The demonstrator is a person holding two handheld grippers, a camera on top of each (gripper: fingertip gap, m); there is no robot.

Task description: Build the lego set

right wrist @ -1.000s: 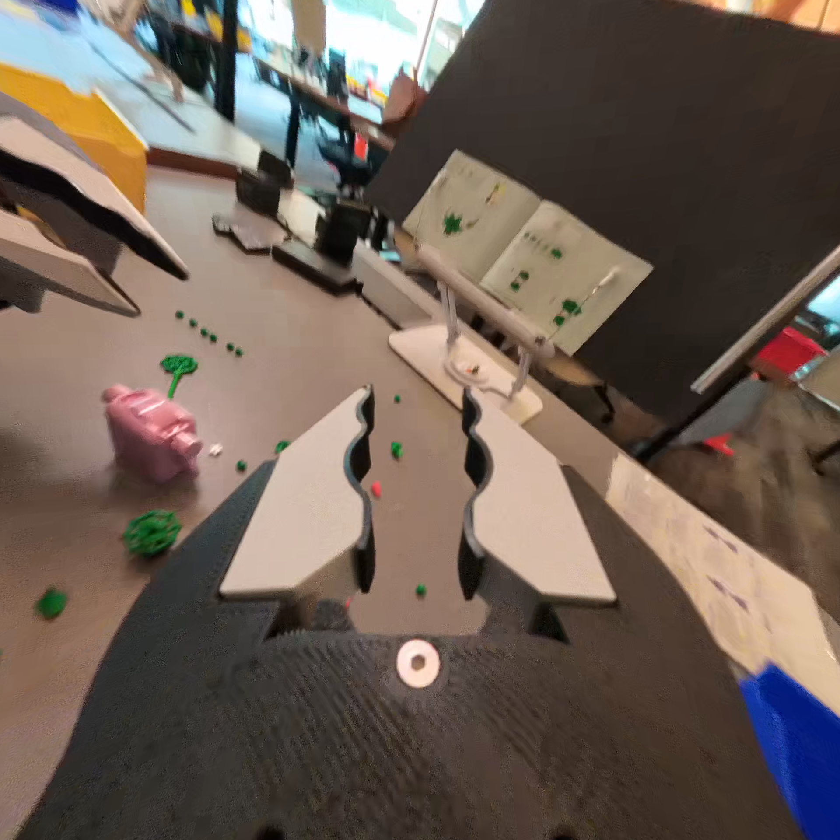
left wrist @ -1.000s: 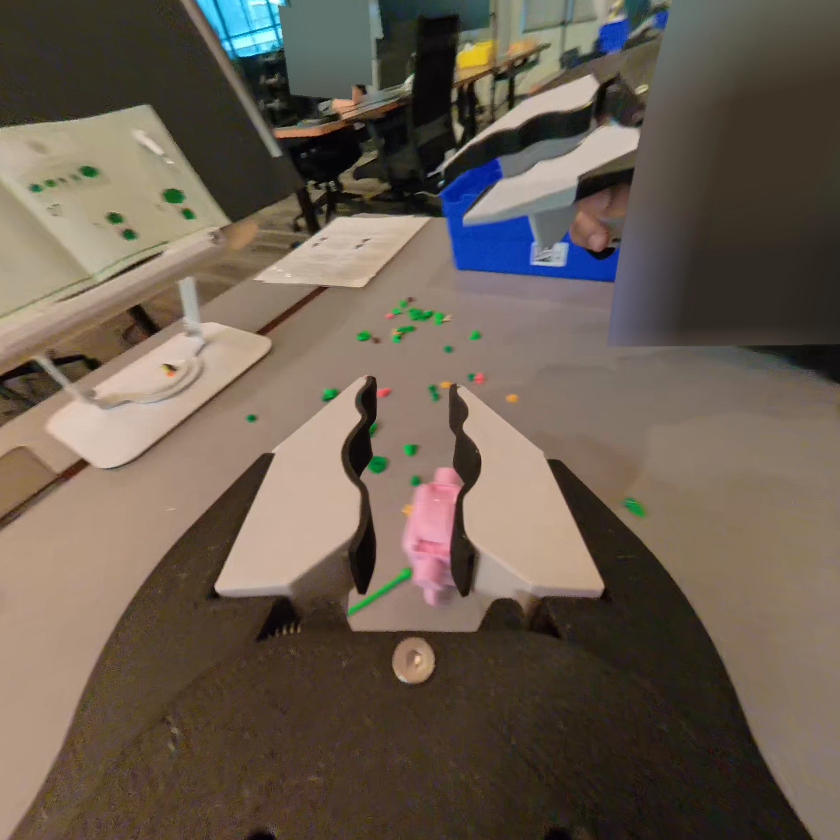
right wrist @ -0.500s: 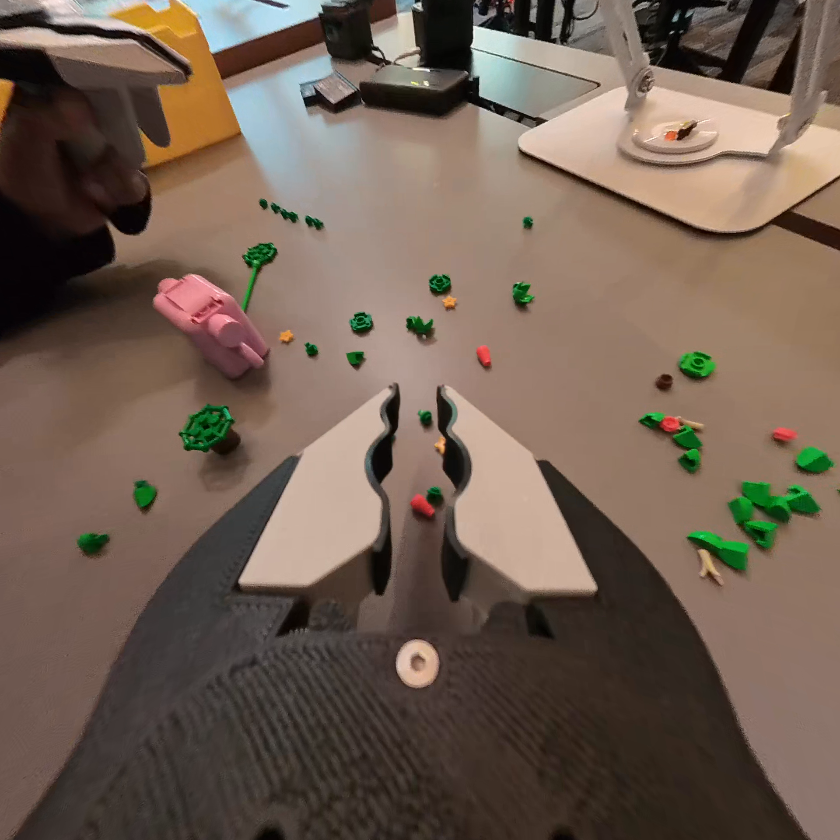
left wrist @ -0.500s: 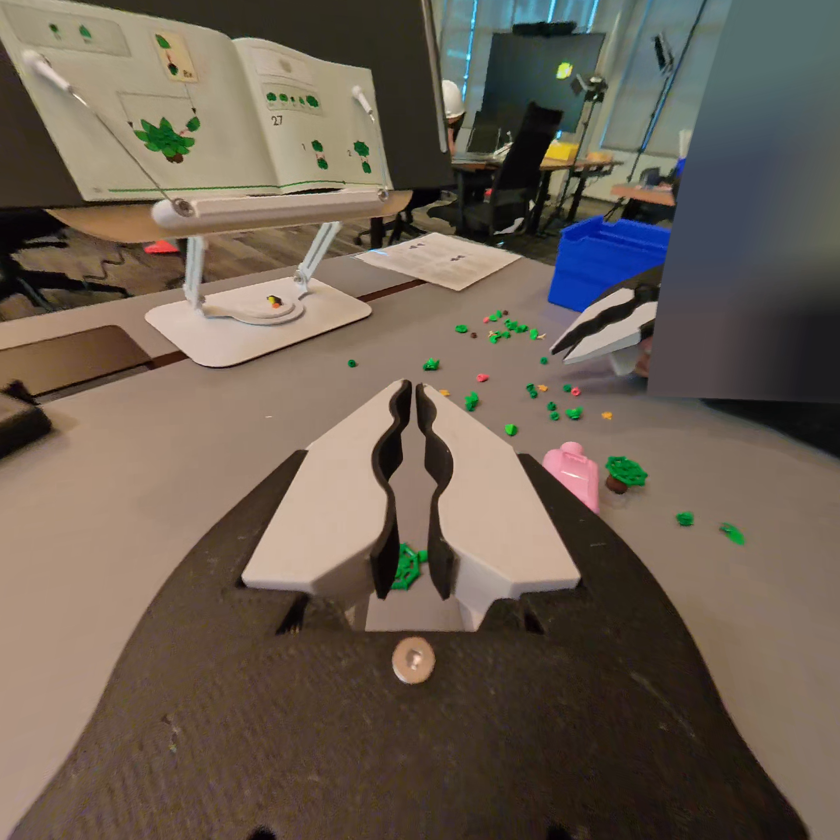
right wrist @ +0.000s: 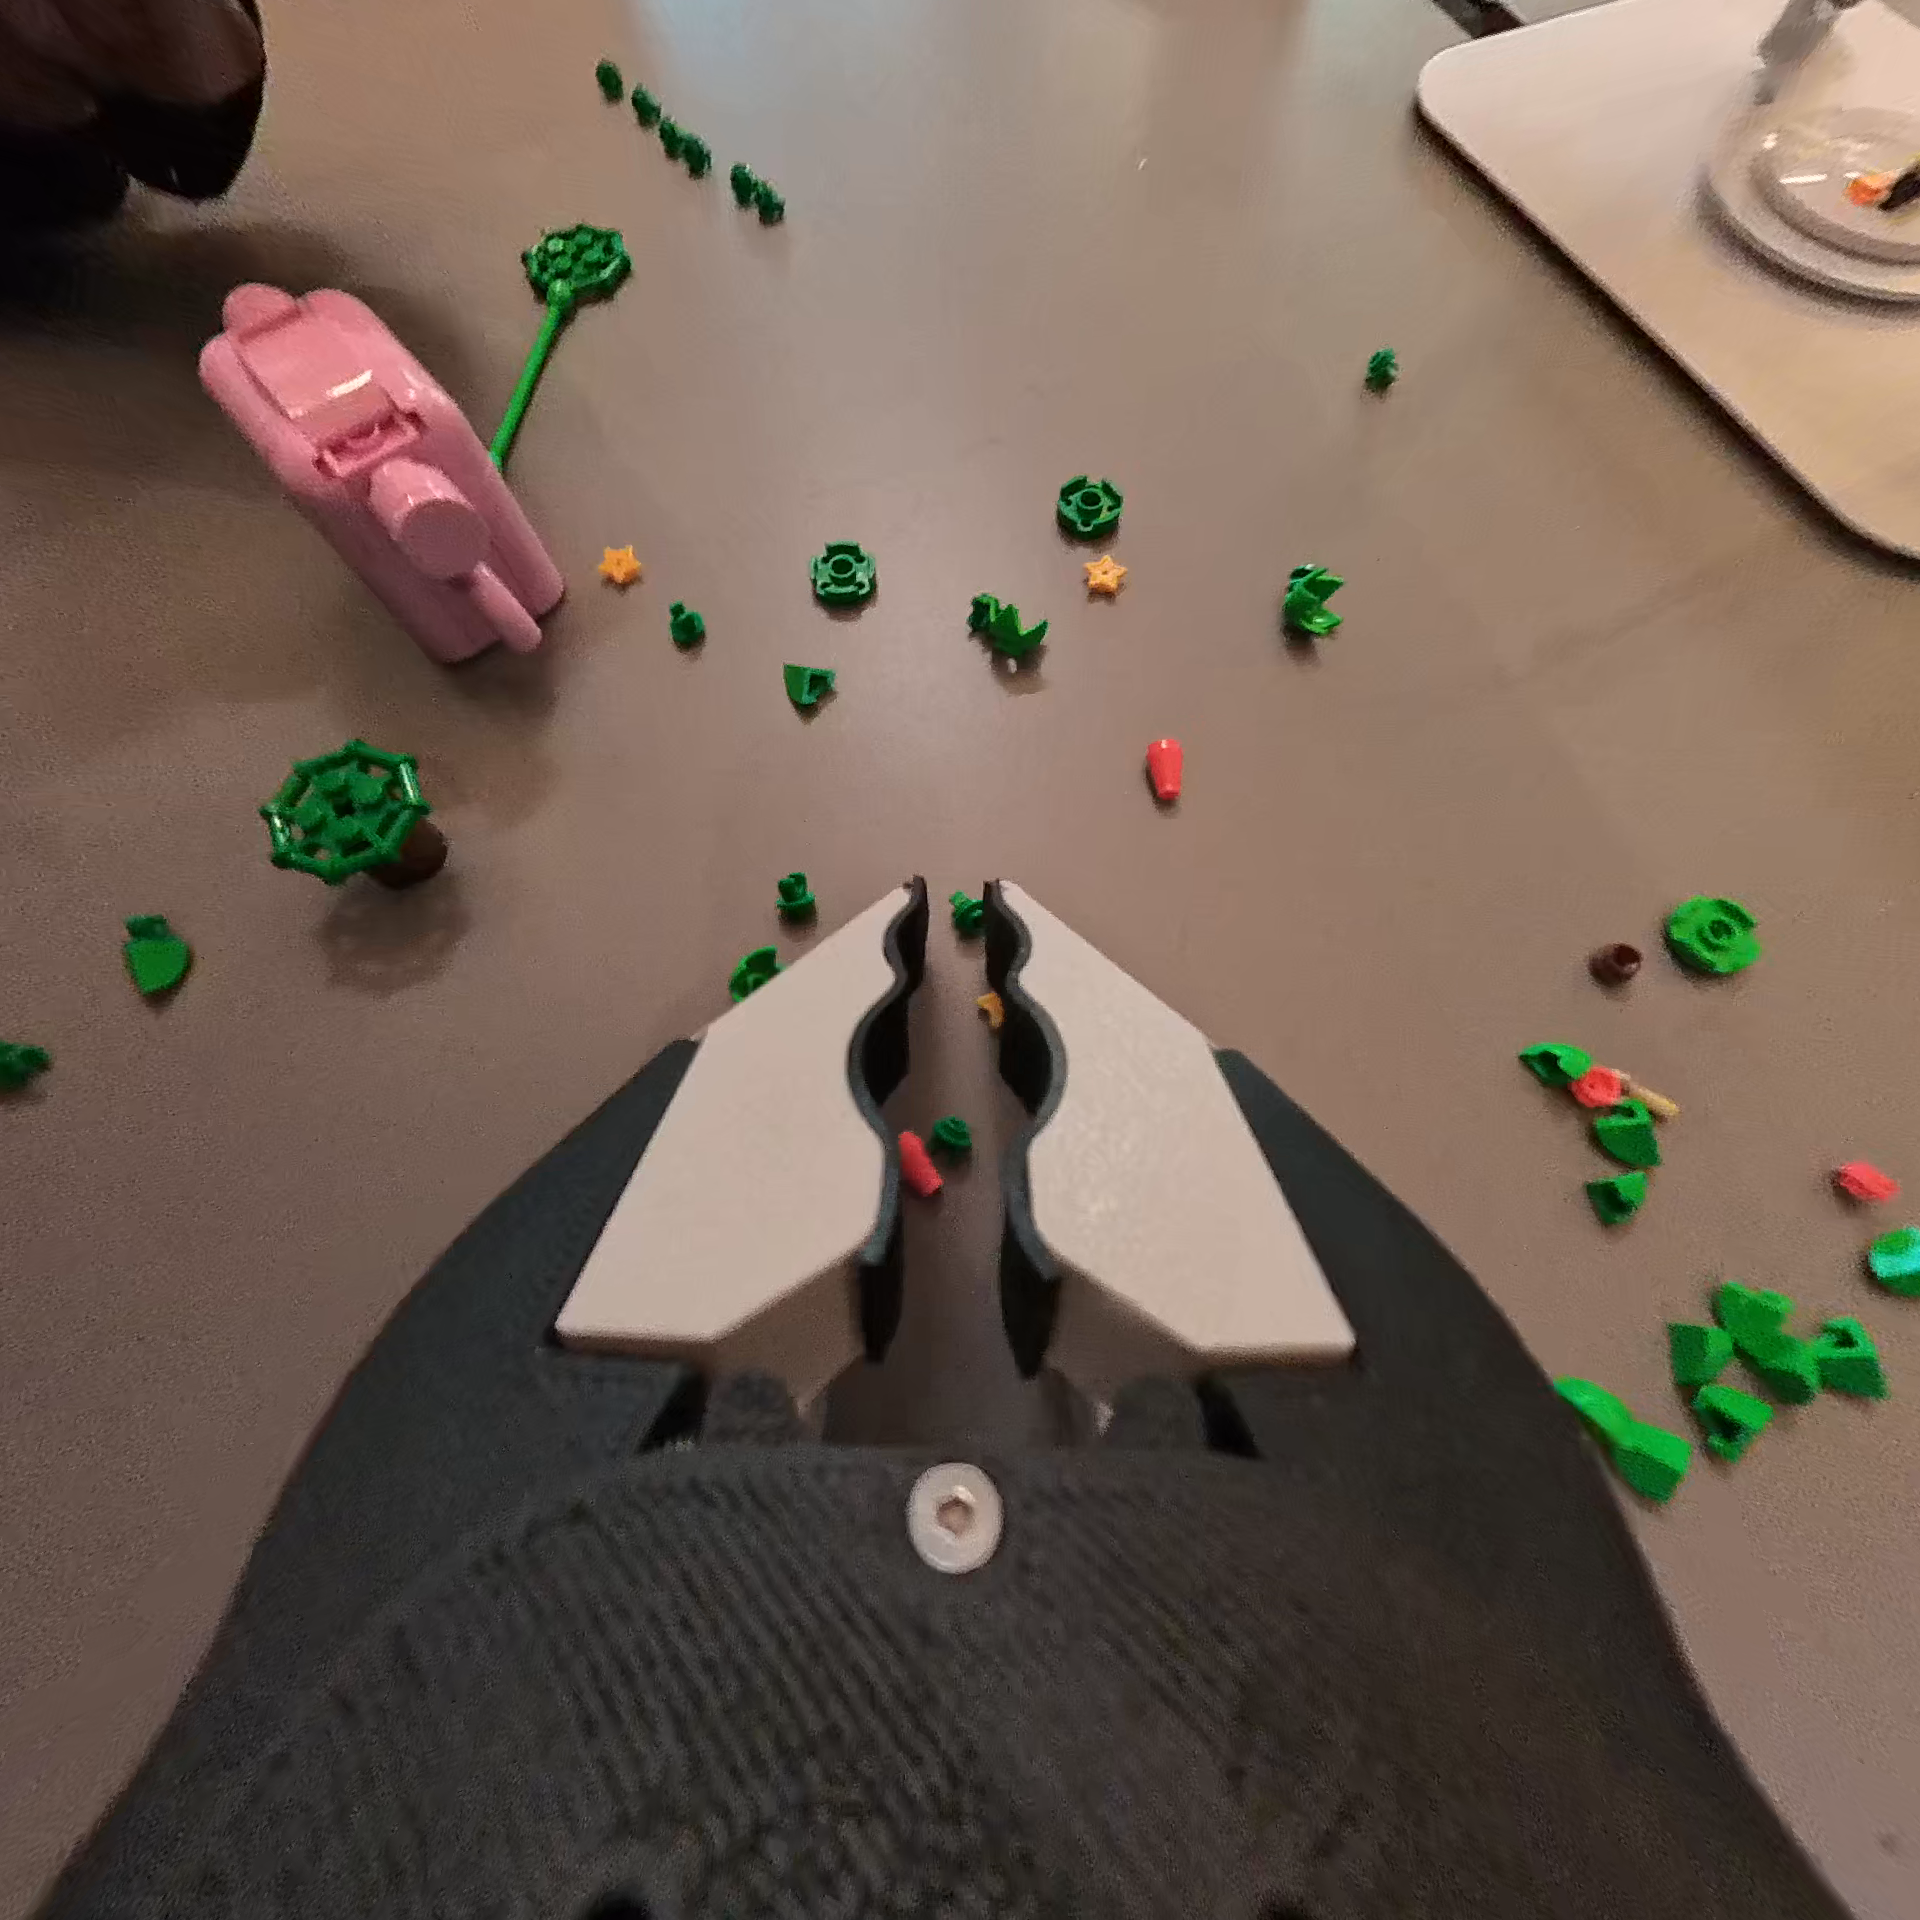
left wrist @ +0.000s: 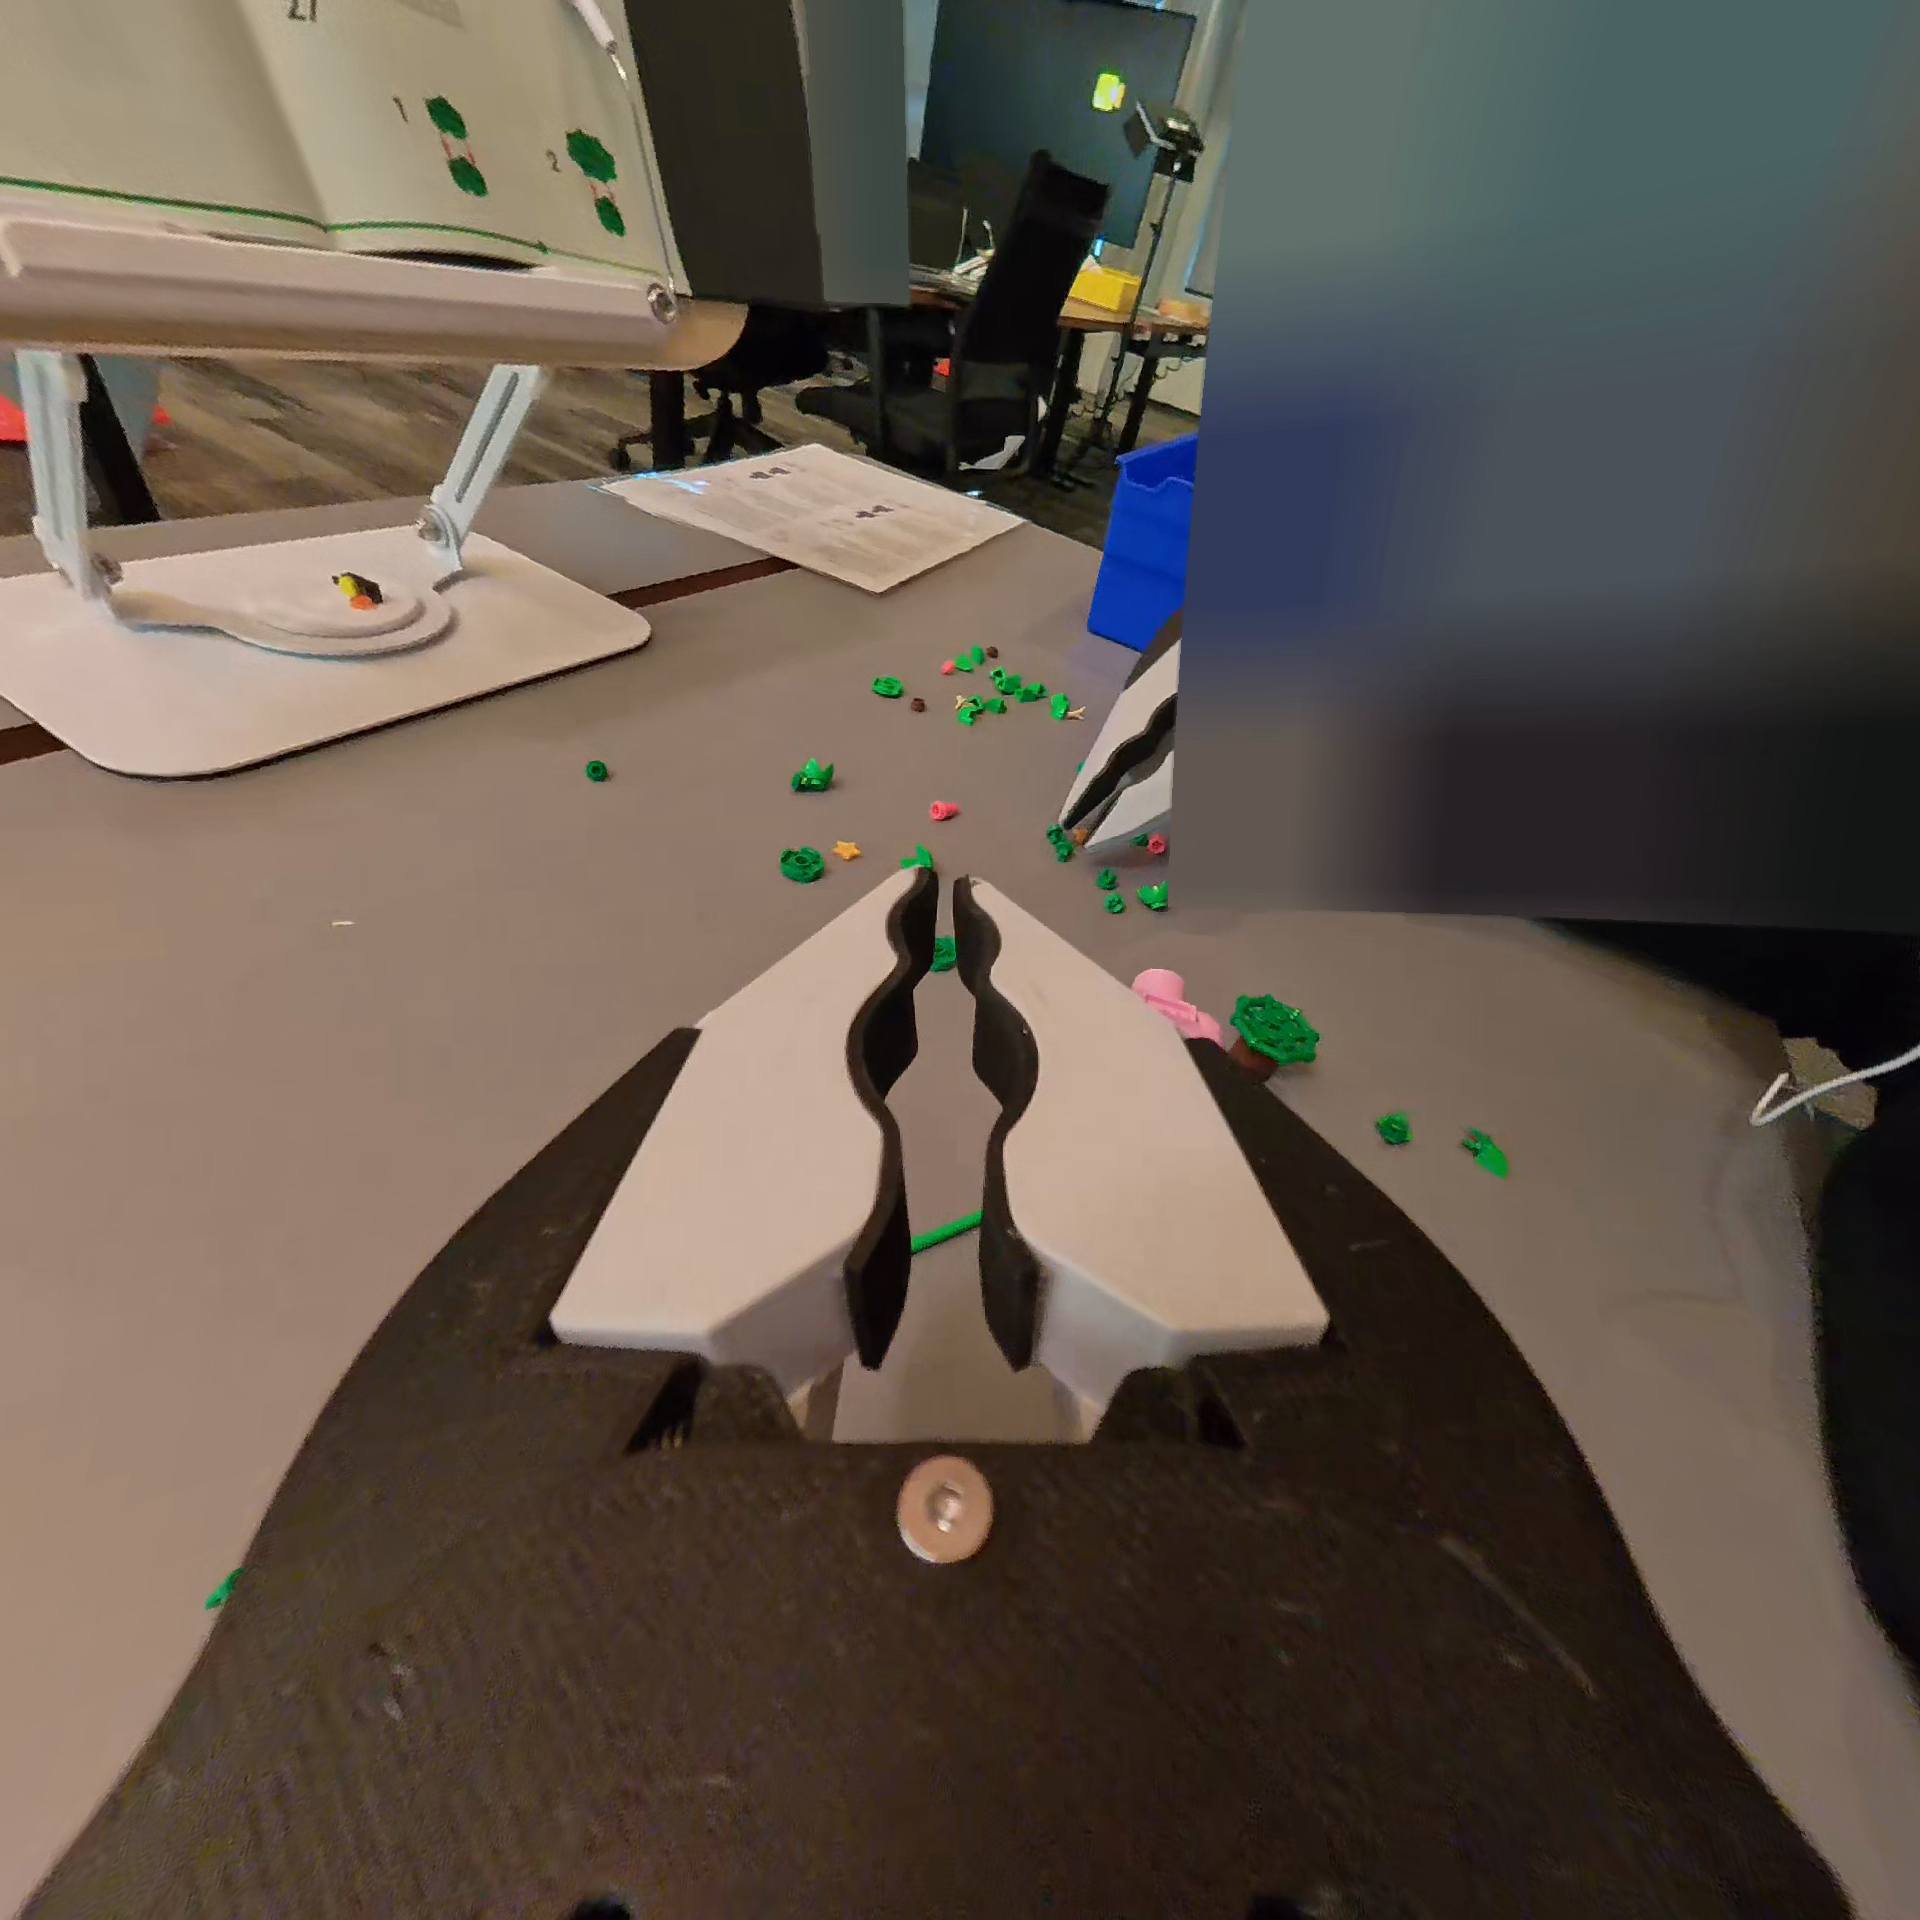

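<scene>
Left gripper [left wrist: 943, 885], centre of the left wrist view: fingers drawn nearly together, a thin slit at the tips, pinching nothing I can see. A green stem piece [left wrist: 945, 1230] shows through the gap low down, apparently lying on the table below rather than held. A second ago these fingers were spread wide with the pink piece between them; half a second ago they had narrowed over a green web piece; now both are let go, and the pink watering can [left wrist: 1179, 1006] stands at the right edge of the right finger with the green web top on a brown base [left wrist: 1273, 1032] just beside it.

Right gripper [right wrist: 954, 896], centre of the right wrist view: tips also almost shut, a narrow gap, empty. A small green stud [right wrist: 966, 914] sits right at the tips, a red cone [right wrist: 918, 1162] and another green stud [right wrist: 951, 1135] lie on the table under the gap. Compared with half a second ago the view is closer and steeper, the gap tighter. Judgement: it is lining up on the small stud at the tips, pick not yet made.

Farther up: loose green leaves [right wrist: 1766, 1361] lower right, a second red cone [right wrist: 1164, 769] mid frame, the long-stem green flower [right wrist: 574, 268] upper left. White book stand [left wrist: 312, 644] with the open instruction booklet [left wrist: 416, 135] upper left of the left view. Build looks early, most pieces loose.
</scene>
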